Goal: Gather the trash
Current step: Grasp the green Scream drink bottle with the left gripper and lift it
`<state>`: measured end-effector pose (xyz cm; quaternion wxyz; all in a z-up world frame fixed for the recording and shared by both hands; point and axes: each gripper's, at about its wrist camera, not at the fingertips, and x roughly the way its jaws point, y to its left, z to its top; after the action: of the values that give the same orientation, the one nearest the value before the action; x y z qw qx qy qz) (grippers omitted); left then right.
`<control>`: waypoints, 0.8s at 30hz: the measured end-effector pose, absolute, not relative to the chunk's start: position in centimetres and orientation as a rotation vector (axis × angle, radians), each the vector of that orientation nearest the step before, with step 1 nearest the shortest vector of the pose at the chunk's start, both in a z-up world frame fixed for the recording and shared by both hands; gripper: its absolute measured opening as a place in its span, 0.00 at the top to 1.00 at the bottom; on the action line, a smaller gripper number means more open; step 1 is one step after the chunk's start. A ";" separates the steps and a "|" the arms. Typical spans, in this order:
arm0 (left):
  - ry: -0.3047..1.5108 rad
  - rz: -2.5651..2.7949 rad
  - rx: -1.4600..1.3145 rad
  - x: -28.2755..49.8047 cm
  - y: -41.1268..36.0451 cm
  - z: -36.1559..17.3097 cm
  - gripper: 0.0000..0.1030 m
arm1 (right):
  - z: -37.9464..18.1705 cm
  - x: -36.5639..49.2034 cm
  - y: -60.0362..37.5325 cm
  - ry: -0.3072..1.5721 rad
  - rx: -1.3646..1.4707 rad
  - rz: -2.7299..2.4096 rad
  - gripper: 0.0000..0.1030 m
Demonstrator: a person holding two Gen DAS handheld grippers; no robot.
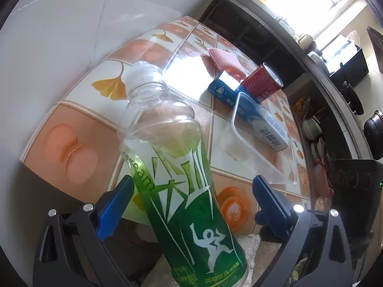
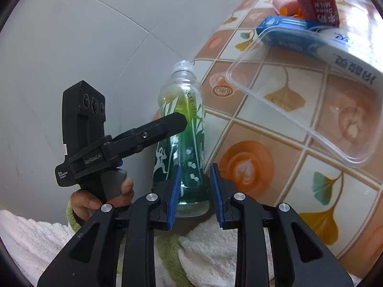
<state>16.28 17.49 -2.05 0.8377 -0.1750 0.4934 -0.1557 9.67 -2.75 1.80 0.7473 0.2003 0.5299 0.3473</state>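
Observation:
A clear, uncapped bottle with a green label [image 1: 182,191] [image 2: 184,124] stands on white fleece at the table's edge. My left gripper [image 1: 191,181] is open around its middle. The left pad lies close against the bottle's side, and the right pad stands well apart from it. In the right wrist view, one left finger [image 2: 167,124] crosses in front of the bottle, and a hand [image 2: 95,198] holds that gripper's handle. My right gripper [image 2: 196,167] is narrowly open just short of the bottle's base, with nothing pressed between its pads.
On the tile-patterned tablecloth [image 1: 83,119] [image 2: 275,124] lie a clear plastic container [image 1: 263,148] [image 2: 299,110], a blue-and-white box [image 1: 258,114] [image 2: 311,40], a red milk can [image 1: 261,83] [image 2: 313,0] and a pink item [image 1: 225,59]. Dark shelves with dishes [image 1: 318,129] stand on the right.

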 end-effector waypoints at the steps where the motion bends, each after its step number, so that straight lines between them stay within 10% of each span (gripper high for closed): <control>1: 1.049 -0.322 -0.357 16.3 17.4 -2.2 0.08 | 2.3 9.5 -3.5 1.140 0.437 0.744 0.70; 10: 1.091 -0.295 -0.309 16.1 17.6 -3.4 0.33 | 6.6 9.6 -14.3 0.924 0.530 0.381 0.48; 24: 1.026 -0.298 -0.278 14.1 17.7 -2.8 0.41 | 1.1 13.1 -15.1 1.073 0.645 0.265 0.58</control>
<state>14.10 17.70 -2.78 0.8515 -0.1322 0.4873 -0.1416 13.08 -15.10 1.13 0.8023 0.3010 0.5005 0.1237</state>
